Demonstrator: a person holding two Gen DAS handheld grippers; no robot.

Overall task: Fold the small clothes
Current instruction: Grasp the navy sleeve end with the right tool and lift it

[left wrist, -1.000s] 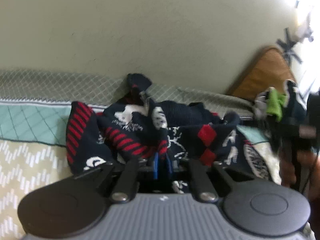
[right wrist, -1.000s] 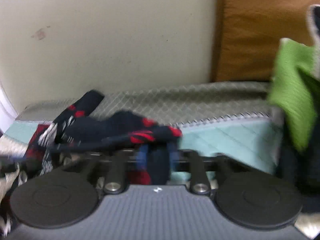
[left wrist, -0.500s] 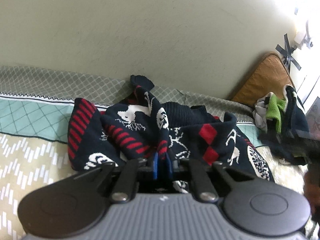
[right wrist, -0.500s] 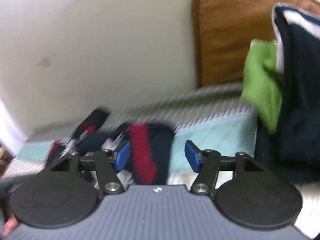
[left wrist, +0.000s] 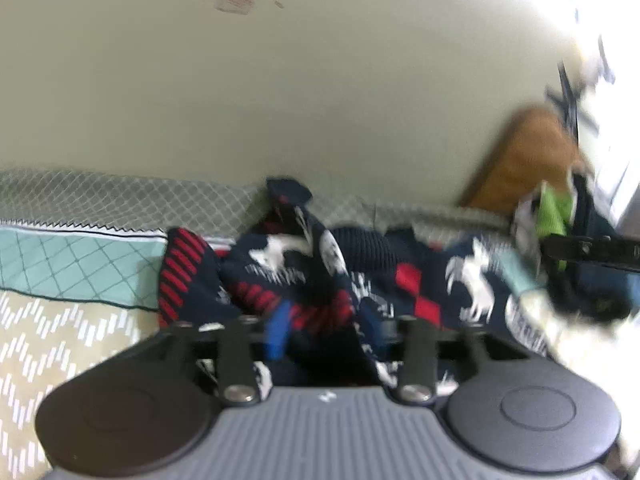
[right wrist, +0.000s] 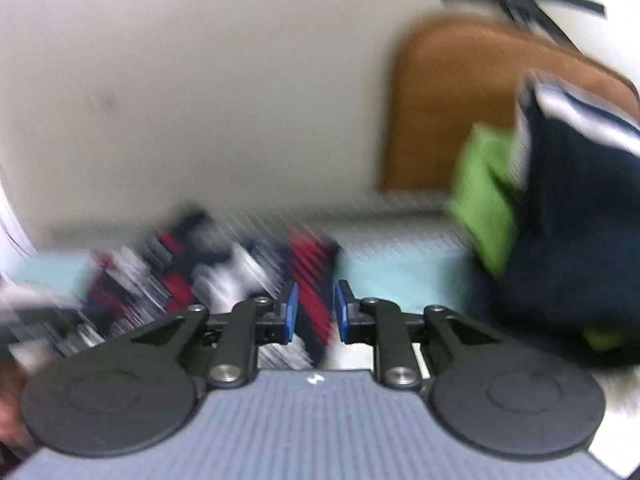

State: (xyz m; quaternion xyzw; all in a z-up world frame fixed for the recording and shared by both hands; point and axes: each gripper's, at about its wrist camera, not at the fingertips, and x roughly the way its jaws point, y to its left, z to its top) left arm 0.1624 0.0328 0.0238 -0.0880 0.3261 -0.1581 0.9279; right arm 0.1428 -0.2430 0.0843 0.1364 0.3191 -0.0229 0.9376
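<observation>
A navy knitted sweater (left wrist: 360, 264) with red stripes and white animal figures lies crumpled on the bed. My left gripper (left wrist: 324, 332) is open, its blue pads (left wrist: 276, 332) apart with the sweater's striped edge lying between them. In the blurred right wrist view my right gripper (right wrist: 314, 312) has its blue pads (right wrist: 289, 312) narrowly apart on either side of a red-striped fold of the sweater (right wrist: 312, 280); whether they pinch it is unclear.
The bed has a quilt (left wrist: 60, 264) in mint, beige and grey patterns, against a pale wall. A brown headboard (right wrist: 452, 100) stands at the right. A pile of other clothes, green (right wrist: 484, 208) and navy (right wrist: 568, 240), lies beside it.
My left gripper has opened off the sweater's edge. My right gripper opened half a second ago and has since narrowed around a striped fold, moving fast.
</observation>
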